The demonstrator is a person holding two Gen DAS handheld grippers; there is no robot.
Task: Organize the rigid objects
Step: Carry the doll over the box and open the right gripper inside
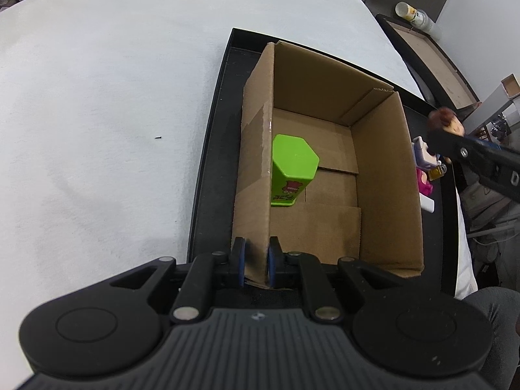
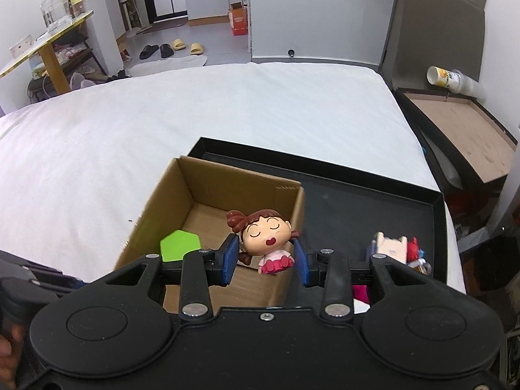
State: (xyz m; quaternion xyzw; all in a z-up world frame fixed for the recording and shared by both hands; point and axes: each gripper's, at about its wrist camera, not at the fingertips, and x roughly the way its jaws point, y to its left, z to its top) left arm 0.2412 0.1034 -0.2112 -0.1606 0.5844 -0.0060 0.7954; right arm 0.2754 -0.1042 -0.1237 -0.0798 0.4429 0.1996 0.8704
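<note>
In the right wrist view, the right gripper (image 2: 267, 256) grasps a small plastic doll figurine with brown pigtails and a pink dress (image 2: 265, 239), its blue pads pressed on either side of the doll. The doll hangs above the near wall of the open brown cardboard box (image 2: 214, 178), towards that wall's right-hand corner. To do this step well, the person probably wants to carry the doll on towards 11 o'clock until it sits over bare box floor, lower it below the rim, and only then release, so it neither catches the cardboard edge nor topples out.

The left gripper (image 1: 256, 261) is clenched on the box's left wall near its close corner, one pad on each face of the cardboard, which should keep the box from sliding.

Inside, a green hexagonal plastic container (image 1: 292, 169) stands upright against the left wall at about 10 o'clock from the doll. The floor to its right and beyond looks free, so that seems the safer landing spot.

At 3 o'clock, several small toys (image 2: 398, 250) wait on the black shallow tray (image 2: 373, 175) that carries the box. Farther off lies the white bedsheet (image 2: 227, 113), broad and bare.
</note>
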